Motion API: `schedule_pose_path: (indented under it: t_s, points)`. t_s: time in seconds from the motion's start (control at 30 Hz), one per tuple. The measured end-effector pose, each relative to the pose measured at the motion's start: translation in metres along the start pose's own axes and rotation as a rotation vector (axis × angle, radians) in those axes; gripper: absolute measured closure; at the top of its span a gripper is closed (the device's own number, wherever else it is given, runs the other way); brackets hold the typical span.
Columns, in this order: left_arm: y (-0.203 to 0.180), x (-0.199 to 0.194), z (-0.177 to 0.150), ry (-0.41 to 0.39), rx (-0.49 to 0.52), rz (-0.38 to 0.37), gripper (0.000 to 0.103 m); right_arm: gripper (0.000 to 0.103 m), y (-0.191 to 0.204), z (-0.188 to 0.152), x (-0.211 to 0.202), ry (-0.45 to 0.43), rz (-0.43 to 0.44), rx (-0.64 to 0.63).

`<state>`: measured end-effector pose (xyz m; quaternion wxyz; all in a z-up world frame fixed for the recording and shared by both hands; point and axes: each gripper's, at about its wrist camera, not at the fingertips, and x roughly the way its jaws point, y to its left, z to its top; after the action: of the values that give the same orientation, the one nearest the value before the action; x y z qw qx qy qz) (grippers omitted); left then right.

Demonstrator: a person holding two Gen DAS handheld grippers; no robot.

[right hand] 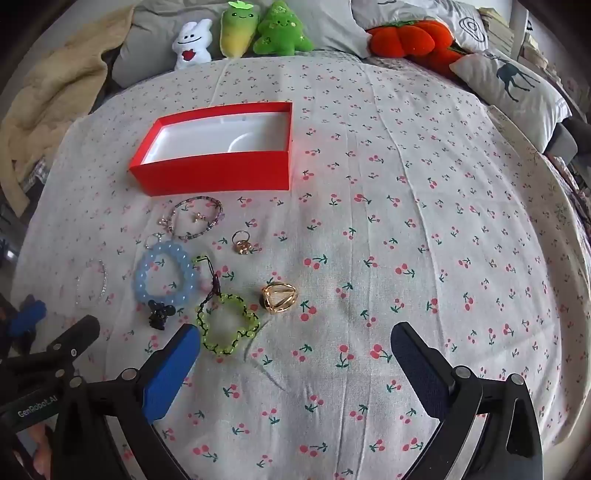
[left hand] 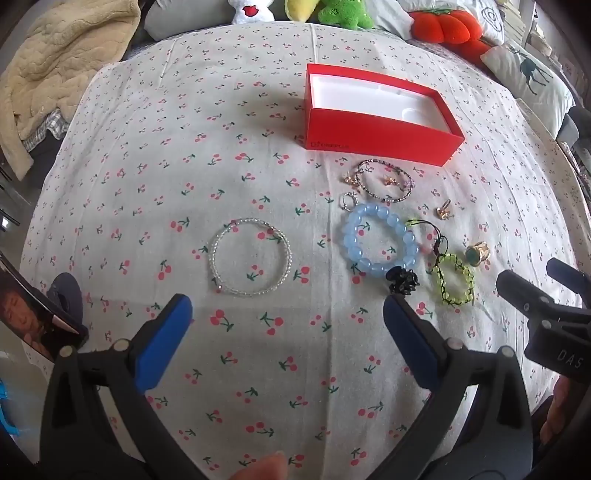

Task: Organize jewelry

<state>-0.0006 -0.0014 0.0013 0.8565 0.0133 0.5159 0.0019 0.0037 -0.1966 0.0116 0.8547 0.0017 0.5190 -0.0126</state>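
Both grippers hang over a cherry-print sheet (left hand: 147, 155) with their blue-padded fingers spread wide and nothing between them.

The left gripper (left hand: 288, 314) has bare cloth between its fingers. Just beyond its left fingertip lies a clear beaded bracelet (left hand: 251, 256). Right at the tip of its right finger sits a small black flower-shaped piece (left hand: 402, 280), with a light blue bead bracelet (left hand: 380, 240) touching it on the far side.

The right gripper (right hand: 295, 343) likewise frames only cloth. A green bead bracelet on black cord (right hand: 227, 325) lies just beyond its left fingertip, almost touching the pad. Ahead, between the two fingers' lines but farther off, rests a gold ring (right hand: 279, 297). A smaller gold ring (right hand: 242, 243) sits farther out.

Beyond the blue bracelet lie a thin dark beaded bracelet (left hand: 384, 181) with small gold earrings (left hand: 391, 180) within and beside its loop, and a silver ring (left hand: 348, 201).

Farthest of the task's things, the open red box (right hand: 214, 173) stands past the jewelry, its white insert empty. At the far edge of the bed sit plush toys (right hand: 277, 33) and pillows (right hand: 513, 85).
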Motion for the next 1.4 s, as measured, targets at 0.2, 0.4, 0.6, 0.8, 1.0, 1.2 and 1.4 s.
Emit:
schedule_pose_path:
  t_s: [0.2,0.4,0.6,0.8,1.0,1.2,1.4]
  points:
    - [0.005,0.001,0.0,0.007,-0.025,0.003,0.0,0.0,-0.005,0.002,-0.004,-0.023,-0.007,0.016]
    - [0.004,-0.001,0.001,-0.002,-0.025,0.003,0.0,0.0,0.002,-0.003,-0.002,-0.014,-0.015,0.008]
    - [0.006,-0.002,0.003,0.003,-0.029,-0.003,0.0,0.0,0.003,-0.001,-0.001,0.007,-0.011,0.011]
    - [0.008,-0.002,0.005,0.003,-0.033,0.0,0.0,0.0,0.003,0.001,0.0,0.005,-0.017,0.016]
    - [0.009,-0.004,0.004,-0.008,-0.037,0.001,0.0,0.0,0.003,0.001,0.0,0.006,-0.016,0.018]
    - [0.01,-0.004,0.004,-0.01,-0.04,0.002,0.0,0.0,0.003,0.0,-0.001,0.004,-0.015,0.017]
    - [0.011,-0.006,0.004,-0.02,-0.038,0.006,0.0,0.0,0.003,0.0,0.0,0.011,-0.017,0.023]
